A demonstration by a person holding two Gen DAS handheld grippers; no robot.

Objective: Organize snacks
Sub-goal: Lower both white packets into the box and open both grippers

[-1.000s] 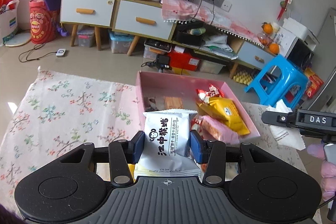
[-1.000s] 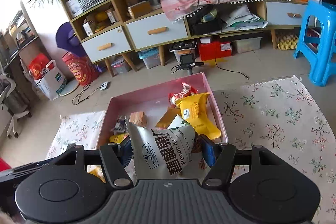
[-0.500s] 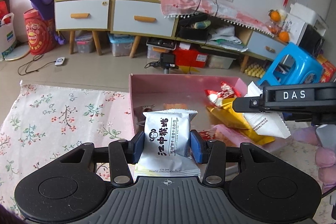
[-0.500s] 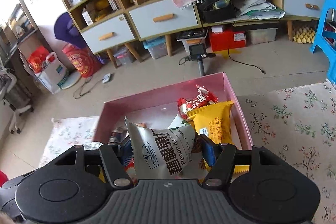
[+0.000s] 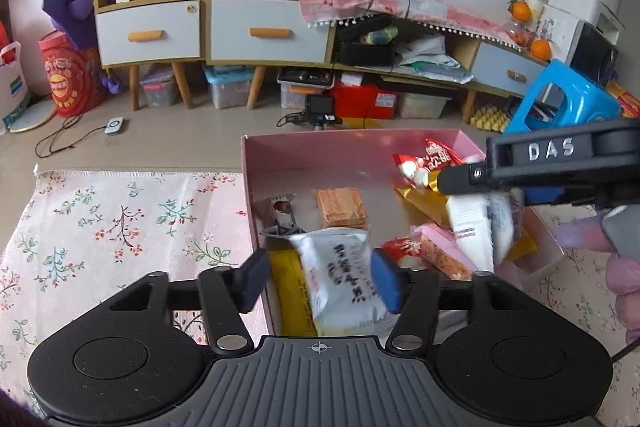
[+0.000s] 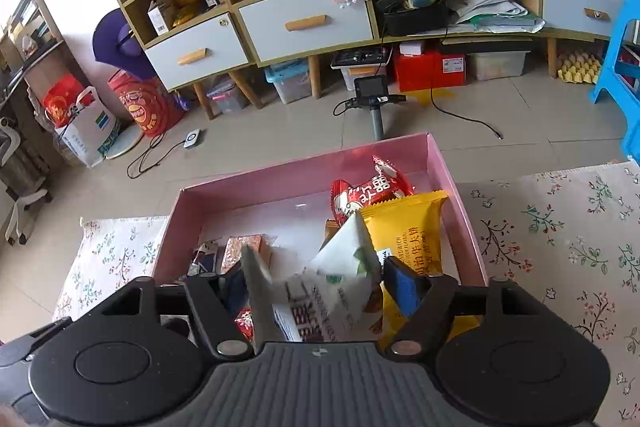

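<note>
L tongs (image 5: 318, 285) opening, white pack (image 5: 344, 279) dropping loose into box (image 5: 320, 141) near edge | R tongs (image 6: 316, 287) opening, silver pack (image 6: 320, 291) falling in too | I'm seeing several snacks already boxed | cloth (image 5: 100, 227) bare, probably nearly done

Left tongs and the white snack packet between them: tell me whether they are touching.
Cannot tell. In the left wrist view the left tongs are opening around the white snack packet: a gap shows at one pad, but the packet, blurred, lies against or just beside the other.
</note>
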